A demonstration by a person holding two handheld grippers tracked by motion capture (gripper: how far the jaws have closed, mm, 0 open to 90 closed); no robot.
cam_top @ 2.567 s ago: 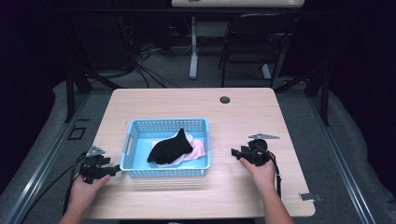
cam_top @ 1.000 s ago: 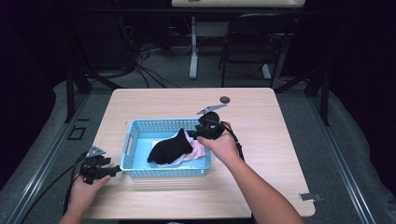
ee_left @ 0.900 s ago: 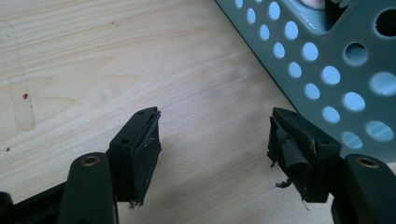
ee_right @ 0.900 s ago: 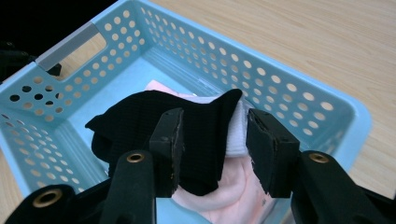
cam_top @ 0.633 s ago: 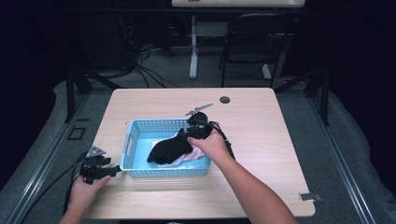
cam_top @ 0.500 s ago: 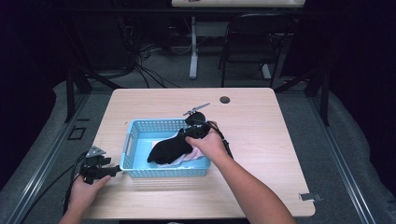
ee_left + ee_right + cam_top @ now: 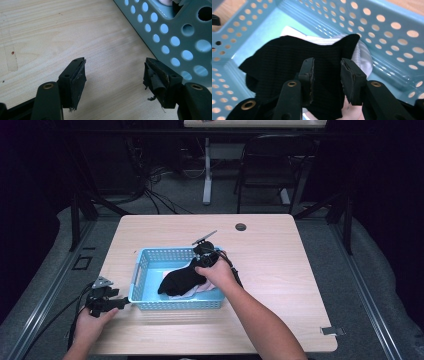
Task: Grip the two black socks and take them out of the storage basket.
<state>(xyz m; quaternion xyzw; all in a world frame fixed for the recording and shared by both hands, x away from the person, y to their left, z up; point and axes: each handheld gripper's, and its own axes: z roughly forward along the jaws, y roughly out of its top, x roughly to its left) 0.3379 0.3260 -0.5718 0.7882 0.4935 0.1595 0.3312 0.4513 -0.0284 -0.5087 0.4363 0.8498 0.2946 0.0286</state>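
My right gripper (image 7: 326,75) is down inside the blue basket (image 7: 145,270), its jaws partly spread with a narrow gap between them, poised right over the black sock (image 7: 287,65) and holding nothing that I can see. The sock lies on top of the pile in the middle of the basket, draped over a white sock (image 7: 362,56), with something pale pink (image 7: 207,287) peeking out at the near edge in the high view. What worries me most is closing too deep: the black fabric sits directly on the white one, so a careless pinch would likely catch both layers and drag the wrong sock up with it. A shallow bite has its own risk, since thin knit can slide out of worn pads (image 7: 310,75). The basket is light plastic, and a snagged lift could tip or slide it. My left gripper (image 7: 115,82) rests on the table (image 7: 280,260) just beside the basket's left wall, jaws wide apart and empty, close enough to steady that wall if need be. The basket's walls hem me in on every side, so my way out is straight up. A small dark round thing (image 7: 241,226) sits well away near the far edge, no bother.
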